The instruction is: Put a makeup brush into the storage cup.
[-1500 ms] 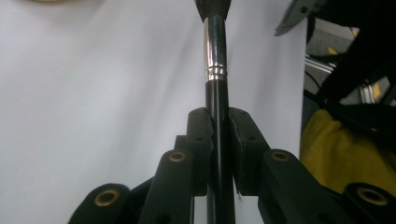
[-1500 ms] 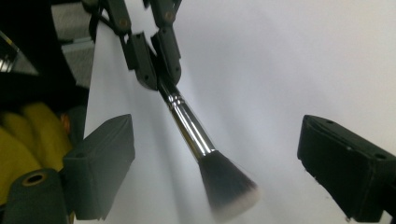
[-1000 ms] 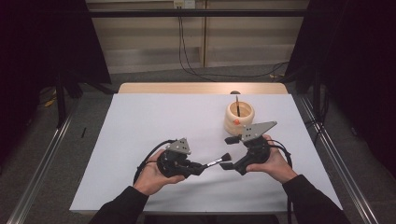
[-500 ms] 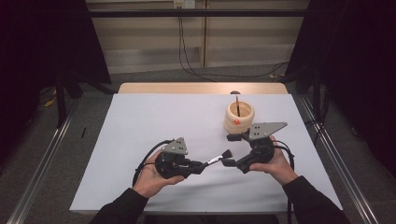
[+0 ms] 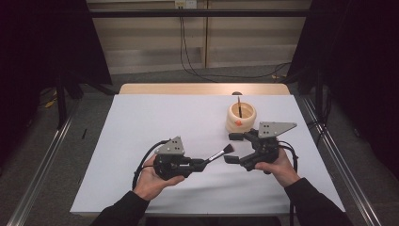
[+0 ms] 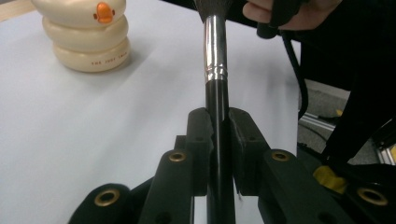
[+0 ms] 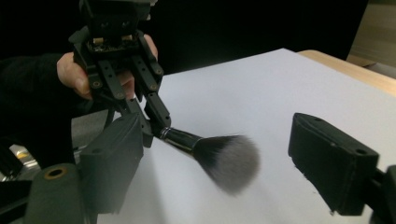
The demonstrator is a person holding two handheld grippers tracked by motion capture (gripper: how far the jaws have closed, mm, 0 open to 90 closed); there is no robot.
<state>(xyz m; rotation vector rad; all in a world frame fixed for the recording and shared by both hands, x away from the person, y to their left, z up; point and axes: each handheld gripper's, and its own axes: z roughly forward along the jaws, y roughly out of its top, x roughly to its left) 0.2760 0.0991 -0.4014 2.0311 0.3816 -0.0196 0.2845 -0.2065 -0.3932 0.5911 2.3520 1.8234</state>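
Black-handled makeup brush (image 5: 218, 155) with silver ferrule and soft grey-tipped bristles, held above white table cover (image 5: 155, 117). Left gripper (image 5: 200, 165) clamps handle; bristles point between wide-open jaws of right gripper (image 5: 233, 148). Light, stiff shaft, probably slippery; take by ferrule, not tuft. Cream ring-shaped holder (image 5: 240, 118) stands just beyond.

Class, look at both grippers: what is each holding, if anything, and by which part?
The left gripper clamps the makeup brush by its black handle, below the silver ferrule. The right gripper holds nothing; its jaws stand open around the bristles.
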